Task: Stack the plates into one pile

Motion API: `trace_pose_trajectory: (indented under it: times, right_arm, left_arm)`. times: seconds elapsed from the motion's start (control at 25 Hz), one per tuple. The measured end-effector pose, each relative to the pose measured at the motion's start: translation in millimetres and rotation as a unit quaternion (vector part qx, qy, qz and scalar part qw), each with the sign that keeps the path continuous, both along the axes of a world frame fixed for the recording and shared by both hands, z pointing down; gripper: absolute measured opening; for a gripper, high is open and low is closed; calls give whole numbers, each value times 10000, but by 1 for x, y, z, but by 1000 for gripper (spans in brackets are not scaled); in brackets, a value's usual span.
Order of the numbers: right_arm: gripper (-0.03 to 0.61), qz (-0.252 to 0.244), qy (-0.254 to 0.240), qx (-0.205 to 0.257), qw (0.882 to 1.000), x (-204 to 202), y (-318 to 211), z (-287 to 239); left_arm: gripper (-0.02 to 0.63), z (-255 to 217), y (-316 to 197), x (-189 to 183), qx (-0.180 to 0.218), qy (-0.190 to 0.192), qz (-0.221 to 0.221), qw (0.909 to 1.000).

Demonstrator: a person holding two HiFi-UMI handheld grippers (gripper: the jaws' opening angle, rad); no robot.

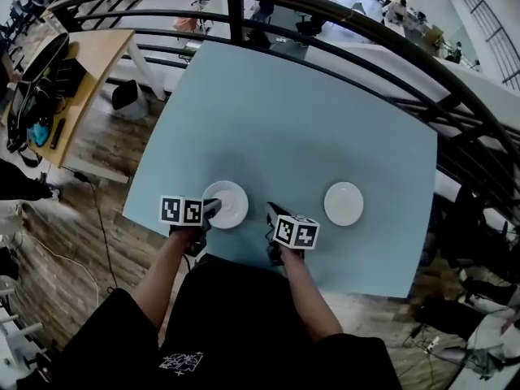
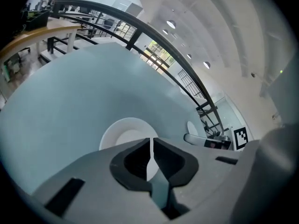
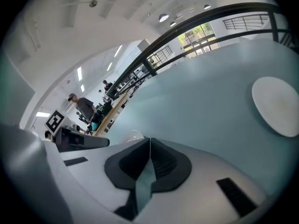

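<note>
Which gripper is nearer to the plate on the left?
Left. The left gripper is at the near edge of the left plate; the right gripper is off to its right.

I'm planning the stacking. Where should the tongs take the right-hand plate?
Probably the near rim of the right plate, approached low from the person's side by the right tongs, now shut: it lies flat on the table, so only its thin edge can be pinched.

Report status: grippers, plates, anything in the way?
Left gripper shut, empty, by left plate. Right gripper shut, empty. Right plate lies apart on table; not stacked. Nothing between plates.
</note>
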State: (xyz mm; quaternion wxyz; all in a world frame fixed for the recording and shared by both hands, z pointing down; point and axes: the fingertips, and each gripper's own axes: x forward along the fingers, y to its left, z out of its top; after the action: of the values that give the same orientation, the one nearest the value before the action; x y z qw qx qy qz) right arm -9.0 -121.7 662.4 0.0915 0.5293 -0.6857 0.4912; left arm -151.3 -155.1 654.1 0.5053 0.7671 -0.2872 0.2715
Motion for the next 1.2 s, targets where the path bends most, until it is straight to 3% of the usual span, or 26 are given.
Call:
trace_pose_trajectory:
  times: [0.4,0.96,1.2]
  right_arm:
    - [6,892,-405,380,9945,68,34,-22]
    - [6,2150,-539,320,9746,183,95,-21]
    - [6,2613,-624,190,9631,235,128,-9]
  left_arm:
    - [12,-11,14,95,85,277,1019,9944]
    - [8,-11,50,217,-209,782,1755,9811]
    - [9,0,69,263,-301,782,1916,9779]
